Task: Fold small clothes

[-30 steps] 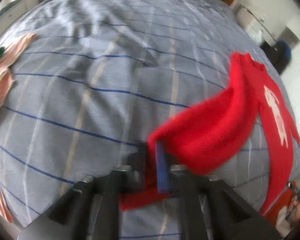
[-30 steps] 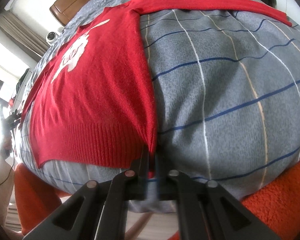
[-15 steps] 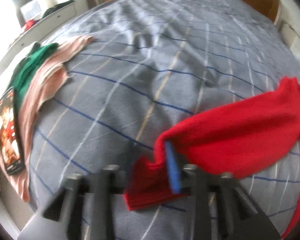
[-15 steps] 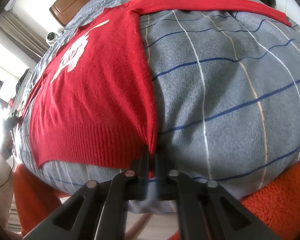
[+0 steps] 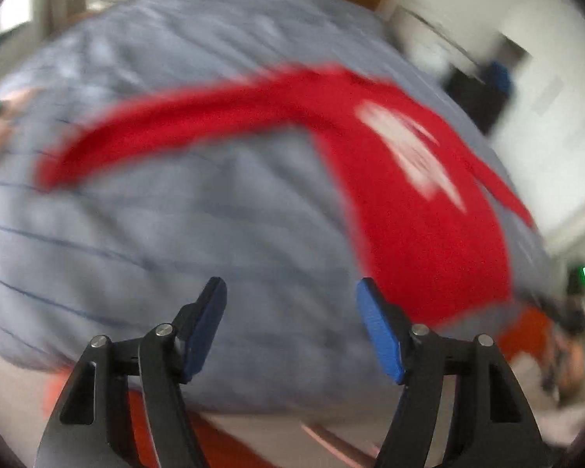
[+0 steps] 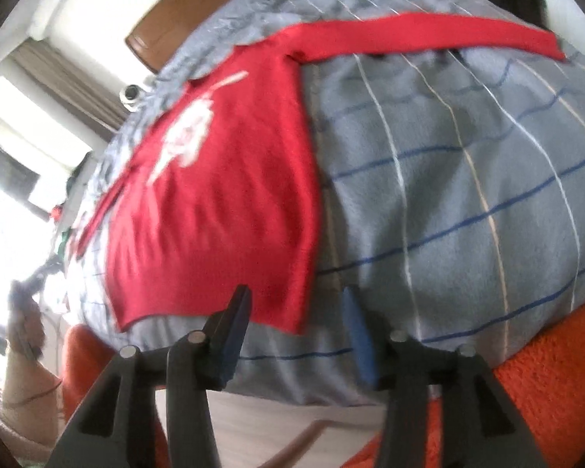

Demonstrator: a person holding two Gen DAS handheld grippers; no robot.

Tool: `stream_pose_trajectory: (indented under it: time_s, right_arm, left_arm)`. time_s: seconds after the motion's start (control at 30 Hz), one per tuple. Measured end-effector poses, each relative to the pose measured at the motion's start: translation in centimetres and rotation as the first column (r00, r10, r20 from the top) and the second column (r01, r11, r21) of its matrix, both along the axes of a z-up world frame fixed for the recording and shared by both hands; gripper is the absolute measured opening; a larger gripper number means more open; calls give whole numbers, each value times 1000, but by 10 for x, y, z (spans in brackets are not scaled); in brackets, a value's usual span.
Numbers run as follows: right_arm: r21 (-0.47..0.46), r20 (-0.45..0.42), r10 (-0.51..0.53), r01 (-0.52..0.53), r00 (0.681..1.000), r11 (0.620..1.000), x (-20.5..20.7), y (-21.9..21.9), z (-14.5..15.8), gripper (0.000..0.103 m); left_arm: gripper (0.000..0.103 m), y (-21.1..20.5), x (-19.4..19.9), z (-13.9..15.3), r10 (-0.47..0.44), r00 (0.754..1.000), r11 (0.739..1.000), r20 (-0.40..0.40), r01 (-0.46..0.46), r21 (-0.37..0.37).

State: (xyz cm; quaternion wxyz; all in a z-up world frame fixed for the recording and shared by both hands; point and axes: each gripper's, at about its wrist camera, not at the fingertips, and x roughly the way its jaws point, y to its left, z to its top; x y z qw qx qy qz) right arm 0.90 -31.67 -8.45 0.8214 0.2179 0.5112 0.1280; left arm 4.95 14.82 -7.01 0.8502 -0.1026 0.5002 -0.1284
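A bed [image 6: 468, 195] under a grey cover with blue and pale grid lines carries a red sweater [image 6: 230, 210] spread flat, a white motif on its chest, one sleeve stretched straight out sideways. The left gripper [image 5: 290, 292] and right gripper [image 6: 296, 300] have just been opening; both hold nothing, fingers apart, near the hem.

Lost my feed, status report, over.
Both grippers, left gripper and right gripper, just opened, empty. Red sweater flat on bed, sleeve outstretched. Nothing in the way.
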Motion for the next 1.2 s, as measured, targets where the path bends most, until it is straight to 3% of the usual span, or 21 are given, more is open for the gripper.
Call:
stream_pose_trajectory:
  time_s: [0.1,0.23,0.3,0.33,0.37,0.4,0.43,0.5,0.6,0.73,0.8,0.93,1.07,1.1,1.13,1.17,1.2]
  right_arm:
    - [12,15,33,-34,999,999,2,2,2,51]
    - [-24,-21,39,-39,999,999,15,6,-10,51]
    - [-29,-48,49,-51,998,998,18,10,-19,51]
    - [-24,-52,58,-59,997,998,19,13,-23,51]
    - [-22,-49,59,-60,997,998,19,13,-24,42]
    - [-13,-42,60,-61,997,998,20,14,-23,28]
    - [7,-33,57,-57,998,998,20,13,-21,5]
    - [1,-29,54,-54,998,999,18,13,-17,5]
    - [22,-20,70,-69,997,997,8,16,-1,4]
    - [6,-19,102,-102,995,995,-11,24,21,4]
    - [-6,-57,102,-102,993,995,-12,26,15,4]
    - [-35,-177,48,-55,983,998,-4,23,-25,4]
    - [-56,-197,36,-48,980,997,4,29,-35,5]
    - [-60,-195,39,-52,980,997,3,29,-34,5]
    - [-56,-194,42,-54,980,997,1,29,-33,10]
    - [-55,-199,39,-51,979,997,1,28,-33,23]
    - [-57,-203,36,-49,979,997,-2,30,-31,32]
  left_arm:
    - [72,-57,-8,-32,-78,996,997,-52,79,20]
    - [73,-79,-1,-66,-55,992,998,-114,56,10]
    - [75,-91,-4,-68,-62,993,997,-101,67,42]
    - [69,-99,-4,-67,-80,993,995,-89,86,60]
    - [54,-103,-4,-65,-95,993,993,-75,100,57]
    - [1,-104,-2,-65,-97,992,994,-78,100,42]
    - [3,-99,2,-67,-85,990,996,-115,83,-17]
    - [2,-88,7,-65,-51,990,997,-129,43,-64]
    - [2,-68,-6,-53,-41,992,997,-116,33,-68]
    - [2,-54,-24,-38,-46,995,999,-93,45,-19]
    - [2,-62,-22,-49,-57,992,998,-108,61,30]
    - [2,-82,-13,-79,-54,990,988,-131,72,136]
    - [9,-85,-11,-77,-52,991,985,-124,72,159]
    - [17,-88,-11,-75,-55,991,985,-123,74,156]
    - [35,-86,-14,-72,-55,991,986,-126,74,149]
    - [46,-83,-18,-66,-51,991,988,-127,69,139]
    - [64,-80,-23,-60,-38,993,989,-113,53,138]
